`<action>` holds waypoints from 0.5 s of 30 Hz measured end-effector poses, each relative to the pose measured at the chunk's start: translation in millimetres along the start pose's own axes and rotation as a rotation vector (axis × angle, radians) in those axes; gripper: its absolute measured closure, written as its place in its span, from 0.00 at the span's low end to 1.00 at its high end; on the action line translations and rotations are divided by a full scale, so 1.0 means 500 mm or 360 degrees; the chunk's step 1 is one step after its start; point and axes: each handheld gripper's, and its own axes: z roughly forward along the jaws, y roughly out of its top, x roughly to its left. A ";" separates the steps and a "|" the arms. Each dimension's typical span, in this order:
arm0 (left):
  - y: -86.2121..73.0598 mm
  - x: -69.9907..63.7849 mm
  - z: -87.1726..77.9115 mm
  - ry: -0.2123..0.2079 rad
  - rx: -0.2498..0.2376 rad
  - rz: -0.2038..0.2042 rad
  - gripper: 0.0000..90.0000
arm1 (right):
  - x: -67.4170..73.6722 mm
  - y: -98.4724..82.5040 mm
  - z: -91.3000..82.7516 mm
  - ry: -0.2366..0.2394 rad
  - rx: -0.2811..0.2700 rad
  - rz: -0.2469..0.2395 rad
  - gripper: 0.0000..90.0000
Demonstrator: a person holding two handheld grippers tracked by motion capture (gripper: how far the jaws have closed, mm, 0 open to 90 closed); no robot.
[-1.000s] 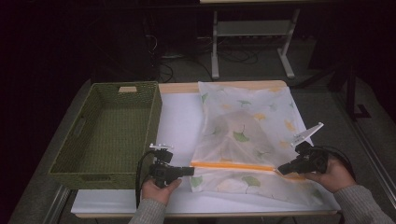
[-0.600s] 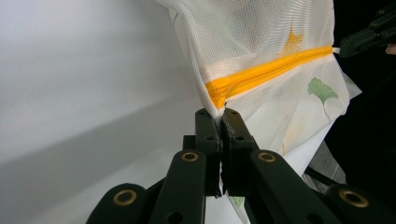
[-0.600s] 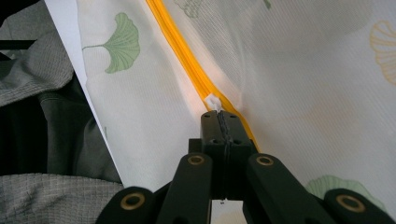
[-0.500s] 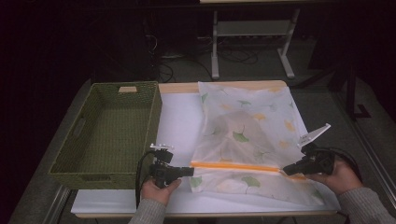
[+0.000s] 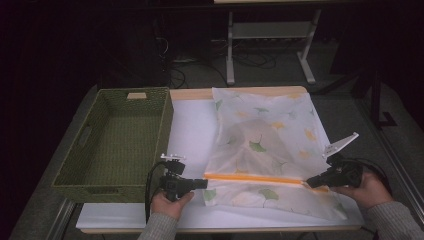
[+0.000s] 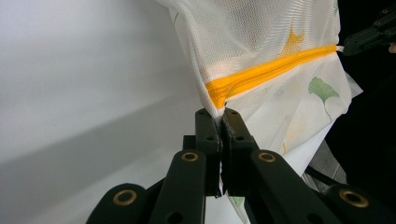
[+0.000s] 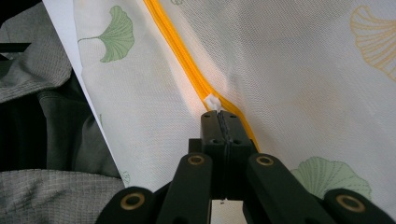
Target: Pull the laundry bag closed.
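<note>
A white mesh bag printed with ginkgo leaves lies flat on the white table. An orange zipper runs across its near part. My left gripper is shut on the bag's left edge at the zipper's end, seen close in the left gripper view, where the bag and zipper stretch away. My right gripper is shut on the small white zipper pull at the zipper's right part. In the right gripper view the jaws pinch the pull over the zipper.
A green woven basket stands empty at the table's left side, close to my left gripper. Bare white table lies between basket and bag. Beyond the far edge a white table stand and cables sit on the dark floor.
My right gripper has shifted slightly to the right along the zipper with the pull in it. The left gripper has kept still on the bag's edge.
</note>
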 end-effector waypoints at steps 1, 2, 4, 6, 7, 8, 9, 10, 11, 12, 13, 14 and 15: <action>0.000 0.000 0.000 0.0002 0.0001 0.0000 0.97 | 0.000 0.000 -0.001 -0.0001 0.0003 0.0000 1.00; 0.000 0.001 0.000 -0.0002 0.0000 -0.0002 0.97 | -0.001 -0.001 -0.003 -0.0007 0.0009 0.0000 1.00; 0.000 0.000 0.000 0.0004 0.0002 0.0002 0.97 | -0.001 -0.003 -0.006 -0.0014 0.0008 0.0005 1.00; 0.000 0.001 0.000 0.0004 0.0004 0.0001 0.97 | -0.003 -0.006 -0.009 -0.0016 0.0003 0.0008 1.00; 0.000 0.001 0.000 0.0001 0.0002 -0.0002 0.97 | -0.003 -0.007 -0.011 -0.0025 0.0010 0.0016 1.00; 0.000 0.001 0.000 0.0003 0.0002 0.0000 0.97 | -0.005 -0.009 -0.012 -0.0025 0.0004 0.0013 1.00; 0.000 0.000 0.000 0.0006 0.0006 0.0001 0.97 | -0.004 -0.010 -0.014 -0.0029 0.0008 0.0020 1.00; 0.001 0.000 0.000 0.0005 0.0004 0.0000 0.97 | -0.005 -0.011 -0.015 -0.0032 0.0009 0.0018 1.00; 0.001 0.000 0.000 0.0003 0.0004 0.0002 0.97 | -0.006 -0.012 -0.016 -0.0029 0.0006 0.0018 1.00; 0.001 -0.001 0.000 0.0002 0.0004 0.0002 0.97 | -0.006 -0.013 -0.018 -0.0032 0.0007 0.0024 1.00; 0.001 -0.002 0.000 0.0008 0.0006 0.0007 0.97 | -0.006 -0.014 -0.019 -0.0028 0.0003 0.0028 1.00; 0.002 -0.003 0.000 0.0004 0.0005 0.0007 0.97 | -0.005 -0.015 -0.020 -0.0034 0.0005 0.0025 1.00; 0.002 -0.003 -0.001 0.0009 0.0004 0.0010 0.97 | -0.006 -0.016 -0.021 -0.0031 0.0002 0.0021 1.00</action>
